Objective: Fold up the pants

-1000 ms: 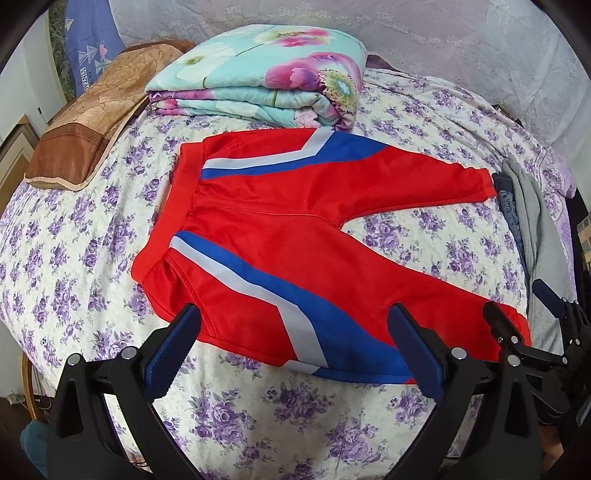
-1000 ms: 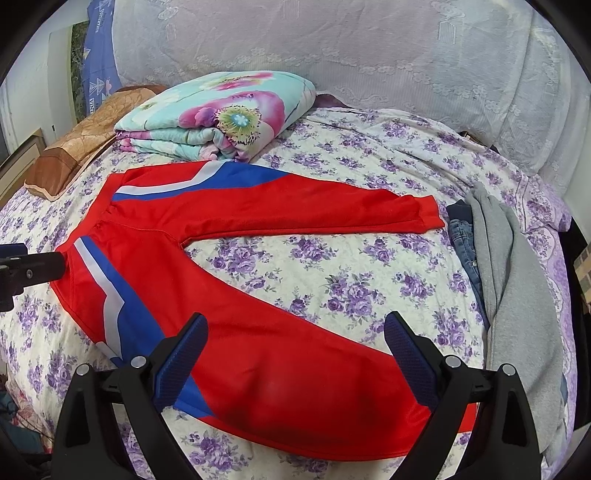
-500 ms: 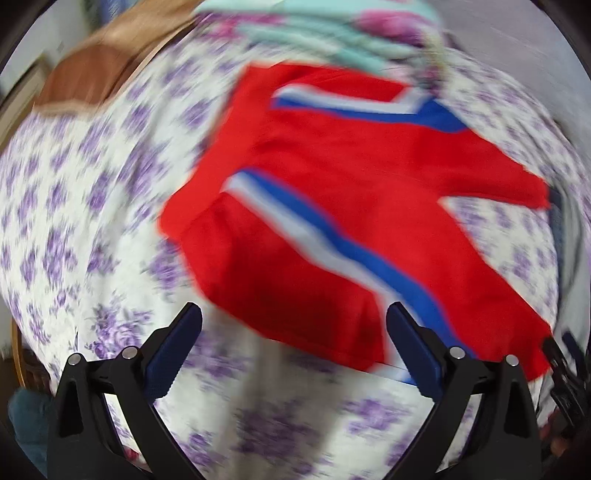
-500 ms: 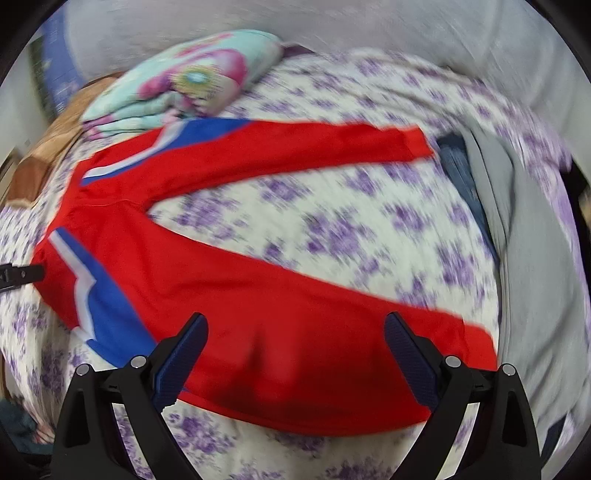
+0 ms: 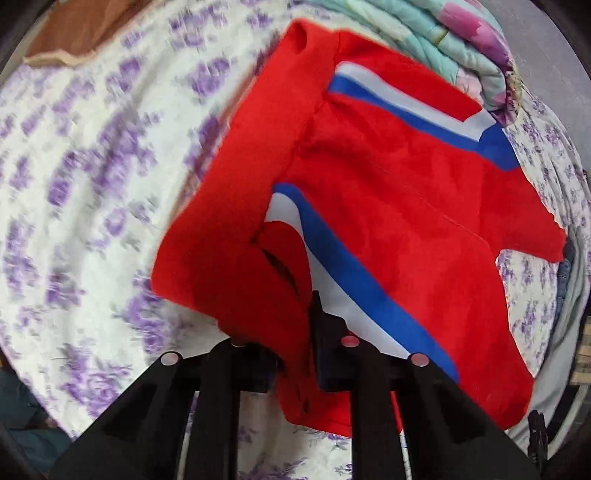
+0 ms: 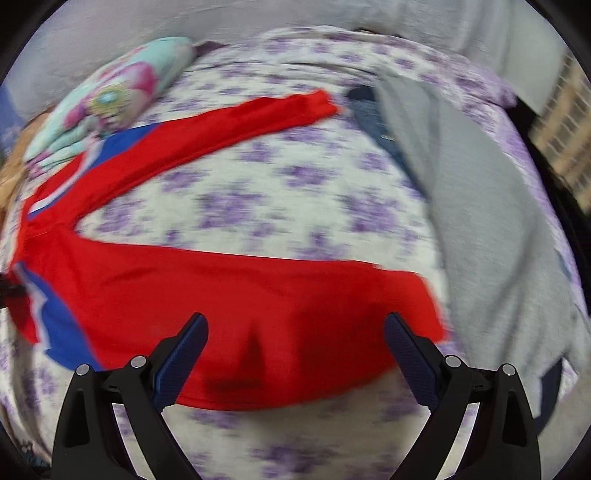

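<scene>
Red pants [image 5: 399, 206] with blue and white side stripes lie spread on a purple-flowered bedsheet [image 5: 92, 177]. My left gripper [image 5: 295, 332] is shut on the near waist corner of the pants, and the cloth bunches up between its jaws. In the right wrist view the pants [image 6: 240, 295] lie with both legs stretched to the right. My right gripper [image 6: 295, 343] is open, its fingers straddling the near leg close to the cuff, just above the cloth.
A folded floral quilt [image 5: 461, 40] lies behind the pants. A brown pillow [image 5: 74, 33] sits at the back left. Grey and denim clothes [image 6: 472, 206] lie along the right side of the bed.
My left gripper moved forward onto the waist corner and shut on it. My right gripper moved forward and down over the near leg, staying open.
</scene>
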The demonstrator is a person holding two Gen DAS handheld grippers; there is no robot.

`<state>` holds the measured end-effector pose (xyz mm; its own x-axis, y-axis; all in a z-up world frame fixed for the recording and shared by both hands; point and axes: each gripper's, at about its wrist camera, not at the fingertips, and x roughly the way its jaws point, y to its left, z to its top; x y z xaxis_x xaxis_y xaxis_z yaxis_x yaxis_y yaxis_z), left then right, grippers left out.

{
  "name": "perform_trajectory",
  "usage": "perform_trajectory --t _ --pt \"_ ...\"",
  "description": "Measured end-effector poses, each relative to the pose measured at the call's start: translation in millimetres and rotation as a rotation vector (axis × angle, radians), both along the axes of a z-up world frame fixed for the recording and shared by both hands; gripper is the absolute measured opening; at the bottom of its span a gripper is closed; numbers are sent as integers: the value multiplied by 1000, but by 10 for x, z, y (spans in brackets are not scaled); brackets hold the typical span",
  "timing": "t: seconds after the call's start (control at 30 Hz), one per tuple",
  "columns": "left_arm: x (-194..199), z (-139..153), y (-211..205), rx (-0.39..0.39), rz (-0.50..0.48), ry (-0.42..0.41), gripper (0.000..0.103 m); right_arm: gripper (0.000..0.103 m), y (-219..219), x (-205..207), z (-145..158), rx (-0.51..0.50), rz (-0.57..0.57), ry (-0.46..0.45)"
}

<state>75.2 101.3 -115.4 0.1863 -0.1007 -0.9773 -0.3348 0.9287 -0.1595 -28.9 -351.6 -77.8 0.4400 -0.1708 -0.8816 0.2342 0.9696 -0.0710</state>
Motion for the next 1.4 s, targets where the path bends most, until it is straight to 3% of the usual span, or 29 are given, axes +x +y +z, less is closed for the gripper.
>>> perform_trajectory --t 0.13,0.27,0.33,0.4,0.43,0.47,0.5,0.63,0.73,0.77,0.8,0.83,0.87,0.9,0.93,0.97,1.13,1.2,1.27,1.33,1.4 --pt "-104 241 -97 104 -28 -62 12 97 -618 -199 -133 5 -171 36" --pt "-189 362 -115 97 -31 -92 12 94 -1015 -262 -386 169 -294 52" --pt "-268 376 -58 90 -26 -94 12 84 -1044 -181 -540 270 -296 64" --pt "-265 405 -28 78 -12 -99 12 33 -1002 -74 -671 320 -273 92" --pt "-274 411 -28 74 -5 -105 12 32 -971 -32 -710 338 -265 104" --pt "-290 413 -25 73 1 -106 12 20 -943 -13 -692 334 -263 105" --pt "-343 413 19 72 5 -108 12 17 -929 -16 -646 344 -248 99" --pt "-533 512 97 66 22 -98 12 16 -964 -187 -344 354 -197 118" --pt "-728 516 93 74 -9 -74 13 16 -935 -417 -304 319 -156 174" --pt "-784 465 89 82 -30 -55 18 20 -927 -460 -358 304 -146 195" --pt "-815 416 90 98 -43 -38 24 45 -921 -504 -435 275 -130 219" --pt "-845 291 108 143 -66 12 34 63 -892 -521 -567 188 -118 280" --pt "-862 225 141 142 -71 41 35 84 -878 -494 -640 115 -124 327" --pt "-885 170 195 121 -67 69 36 84 -876 -466 -656 48 -135 348" --pt "-923 195 295 134 -30 88 39 84 -887 -440 -564 16 -139 312" --pt "-943 250 360 156 -9 77 51 84 -896 -406 -453 -9 -138 268" --pt "-886 793 565 222 29 -156 76 85 -839 17 201 -150 -91 -46" --pt "-712 956 477 225 1 -247 82 93 -767 368 392 -202 -49 -132" --pt "-488 1092 315 206 -21 -375 96 96 -735 714 486 -202 -32 -185" --pt "-210 1088 111 178 -48 -485 98 96 -702 1151 473 -135 -3 -216" --pt "147 959 -121 170 -86 -489 98 96 -690 1618 341 -59 -4 -194"
